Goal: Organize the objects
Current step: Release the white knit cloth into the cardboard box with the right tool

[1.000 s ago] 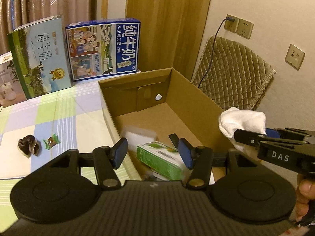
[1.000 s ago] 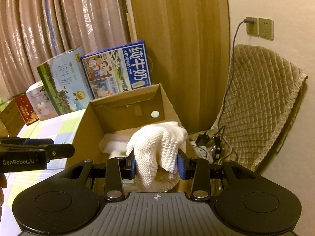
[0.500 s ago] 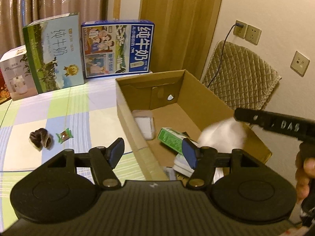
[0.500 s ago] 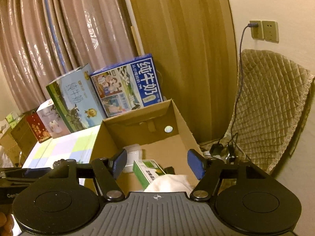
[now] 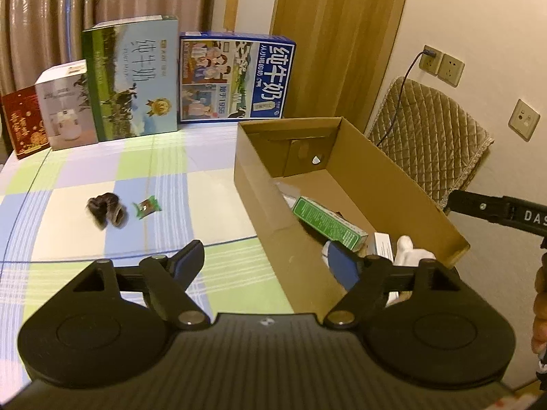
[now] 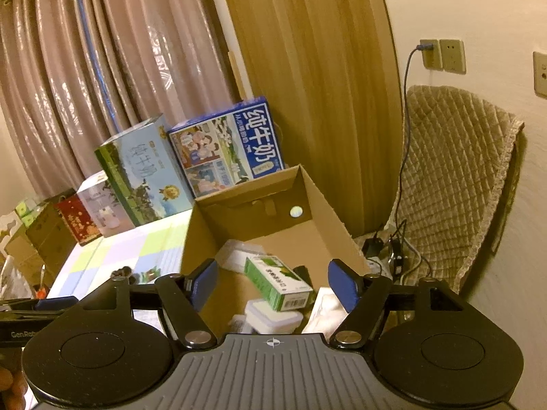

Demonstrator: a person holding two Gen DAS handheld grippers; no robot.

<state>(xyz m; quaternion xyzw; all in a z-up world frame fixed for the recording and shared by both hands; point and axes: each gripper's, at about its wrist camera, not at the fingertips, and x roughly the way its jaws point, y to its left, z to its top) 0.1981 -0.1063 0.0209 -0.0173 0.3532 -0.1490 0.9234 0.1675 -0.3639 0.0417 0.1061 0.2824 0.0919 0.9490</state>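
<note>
An open cardboard box (image 5: 376,171) stands on the checked tablecloth (image 5: 85,239). Inside lie a green carton (image 5: 328,222) and, at the near corner, a white cloth (image 5: 410,254). My left gripper (image 5: 265,259) hovers over the box's near left wall, its jaws opening with nothing between them. Left of the box on the table lie a dark brown lump (image 5: 106,208) and a green wrapped sweet (image 5: 147,206). In the right wrist view my right gripper (image 6: 273,283) hangs above the box (image 6: 253,201), jaws opening and empty, over the green carton (image 6: 277,283) and a white plastic container (image 6: 273,317).
Tall milk cartons (image 5: 133,78) (image 5: 236,75), a white box (image 5: 65,109) and a red box (image 5: 22,123) line the table's back edge. A quilted chair (image 5: 427,130) stands right of the box below wall sockets (image 5: 441,65) with a cable. A hand holds the right gripper's handle (image 5: 495,212).
The right gripper opened and let go of the white cloth, which dropped into the box; the gripper then rose. The left gripper drew back and left, and its jaws spread wider.
</note>
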